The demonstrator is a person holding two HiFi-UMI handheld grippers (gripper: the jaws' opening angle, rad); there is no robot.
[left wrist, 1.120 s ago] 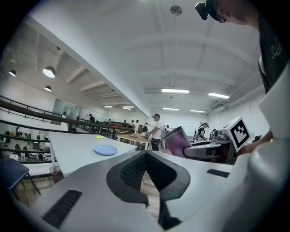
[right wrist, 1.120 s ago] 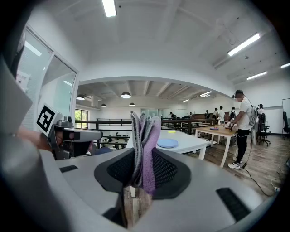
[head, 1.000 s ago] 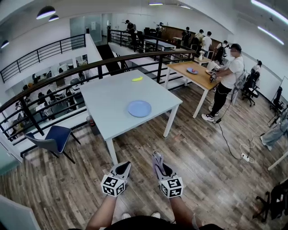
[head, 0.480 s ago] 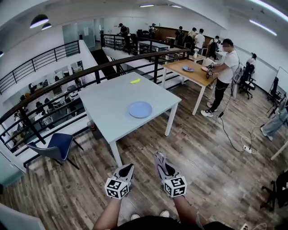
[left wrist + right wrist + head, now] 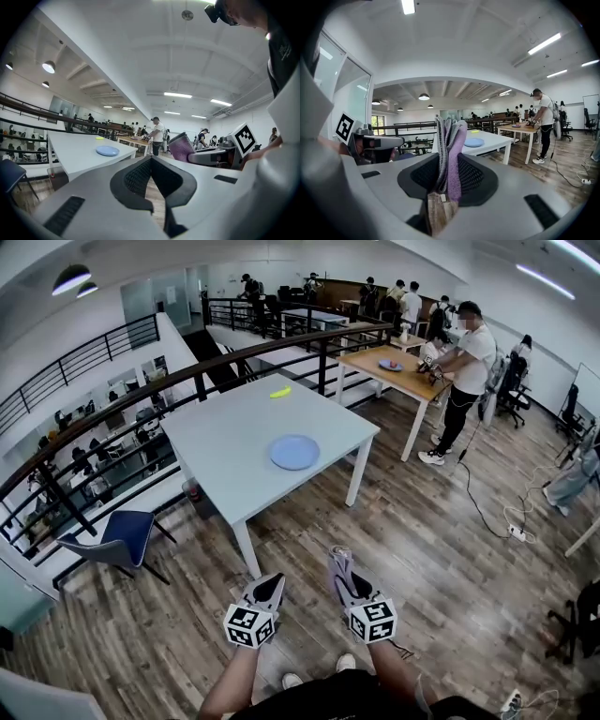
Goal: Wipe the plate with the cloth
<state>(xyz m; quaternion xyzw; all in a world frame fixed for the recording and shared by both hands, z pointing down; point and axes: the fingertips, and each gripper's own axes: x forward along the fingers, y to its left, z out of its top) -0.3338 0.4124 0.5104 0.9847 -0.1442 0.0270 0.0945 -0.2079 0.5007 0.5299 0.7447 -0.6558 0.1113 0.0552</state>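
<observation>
Left gripper [image 5: 269,585]: held low over the wooden floor [image 5: 450,549], in front of the person and well short of the white table [image 5: 225,432]. The jaws are brought together with their tips touching, and nothing sits between them.
Right gripper [image 5: 338,563]: just beside the left gripper at about the same height, its marker cube facing up. The jaws are clamped on the cloth.
Cloth [image 5: 451,150]: folded, in grey and lilac layers. It stands upright between the right gripper's jaws and rises above them. A small tag shows near its lower edge.
Plate [image 5: 294,452]: pale blue and round, lying flat on the white table toward the near right part of the top. It is well apart from both grippers and from the cloth.
White table: pale top on white legs, standing on the wooden floor ahead of the grippers.
Yellow object [image 5: 280,392]: small, near the far edge of the white table and well apart from the plate. What it is cannot be told.
Blue chair [image 5: 120,533]: on the floor left of the white table, near the railing.
Railing [image 5: 202,369]: dark metal, curving behind the white table, with a lower level beyond it.
Wooden table [image 5: 398,379]: beyond the white table, to the right, with small items on top too small to name.
Standing person [image 5: 466,367]: in a white top and dark trousers, at the wooden table's far right end.
Other people: a group far back by the rear wall, too small to detail.
</observation>
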